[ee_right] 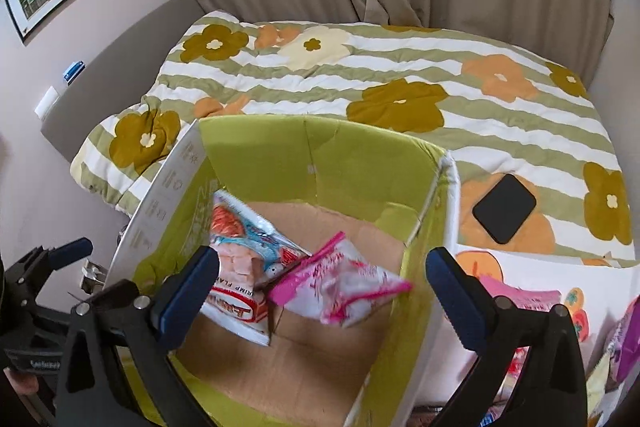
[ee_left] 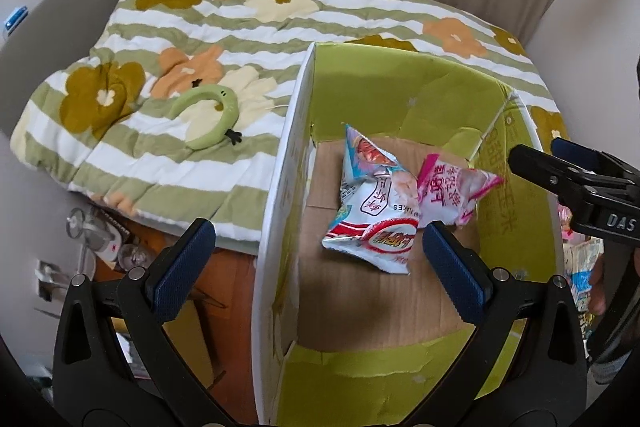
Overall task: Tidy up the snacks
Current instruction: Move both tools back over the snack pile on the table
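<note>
An open green cardboard box [ee_left: 400, 83] [ee_right: 280, 143] holds two snack bags on its brown bottom. A white, red and blue shrimp-flakes bag [ee_left: 372, 203] [ee_right: 244, 259] lies to the left. A pink and white bag [ee_left: 448, 191] [ee_right: 344, 287] lies to its right, blurred in the right wrist view. My left gripper [ee_left: 316, 263] is open and empty above the box's left wall. My right gripper [ee_right: 320, 291] is open and empty above the box, and shows at the right edge of the left wrist view [ee_left: 560, 171].
The box stands beside a bed with a flowered green-striped quilt [ee_left: 200, 39] [ee_right: 440, 75]. A green neck pillow [ee_left: 208, 119] lies on it. A black phone [ee_right: 504, 207] lies right of the box. More snack bags [ee_right: 520, 299] [ee_left: 580, 267] lie at the right. Curtains hang behind.
</note>
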A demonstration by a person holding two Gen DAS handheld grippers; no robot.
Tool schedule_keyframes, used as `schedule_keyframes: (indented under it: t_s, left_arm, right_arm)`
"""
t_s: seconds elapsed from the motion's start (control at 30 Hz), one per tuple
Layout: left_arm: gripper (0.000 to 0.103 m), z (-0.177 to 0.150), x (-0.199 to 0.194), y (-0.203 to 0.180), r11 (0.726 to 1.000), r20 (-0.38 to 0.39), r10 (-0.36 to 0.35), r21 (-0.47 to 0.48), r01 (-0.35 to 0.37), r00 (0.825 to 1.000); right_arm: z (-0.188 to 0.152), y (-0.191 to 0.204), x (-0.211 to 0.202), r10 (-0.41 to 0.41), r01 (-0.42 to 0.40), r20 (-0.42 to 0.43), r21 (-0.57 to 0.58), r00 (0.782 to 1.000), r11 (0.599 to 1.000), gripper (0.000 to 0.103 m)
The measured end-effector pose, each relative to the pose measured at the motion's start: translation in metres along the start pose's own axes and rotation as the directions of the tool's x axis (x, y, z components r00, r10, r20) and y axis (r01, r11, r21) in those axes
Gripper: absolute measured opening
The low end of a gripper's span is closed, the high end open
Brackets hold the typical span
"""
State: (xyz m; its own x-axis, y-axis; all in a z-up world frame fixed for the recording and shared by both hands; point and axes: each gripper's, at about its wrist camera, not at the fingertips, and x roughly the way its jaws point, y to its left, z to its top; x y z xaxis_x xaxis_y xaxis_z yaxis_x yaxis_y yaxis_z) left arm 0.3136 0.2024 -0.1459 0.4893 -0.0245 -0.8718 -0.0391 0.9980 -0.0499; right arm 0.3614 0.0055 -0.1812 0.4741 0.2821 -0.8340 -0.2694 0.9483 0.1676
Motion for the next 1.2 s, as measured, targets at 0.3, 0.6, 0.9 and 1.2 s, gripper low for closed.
schedule_keyframes:
  t_s: [0.3, 0.6, 0.9, 1.2]
  left_arm:
    - [0.103, -0.009, -0.037, -0.009, 1.0, 0.073, -0.02, 0.014, 0.019, 0.997]
    - [0.103, -0.021, -0.068, -0.044, 0.997, 0.128, -0.072, 0.049, 0.066, 0.989]
    - [0.103, -0.047, -0.106, -0.112, 0.994, 0.186, -0.094, 0.078, 0.08, 0.978]
    - [0.103, -0.098, -0.128, -0.21, 0.99, 0.186, -0.133, 0.071, 0.122, 0.973]
  right_arm:
    - [-0.016, 0.008, -0.053, -0.026, 0.026, 0.069, 0.005, 0.997, 1.0, 0.103]
    - [-0.046, 0.003, -0.103, -0.048, 0.041, 0.146, 0.052, 0.988, 0.998, 0.103]
    - [-0.091, -0.049, -0.169, -0.064, 0.048, 0.214, 0.078, 0.975, 0.996, 0.103]
    - [-0.152, -0.124, -0.226, -0.085, 0.072, 0.215, 0.067, 0.973, 0.995, 0.103]
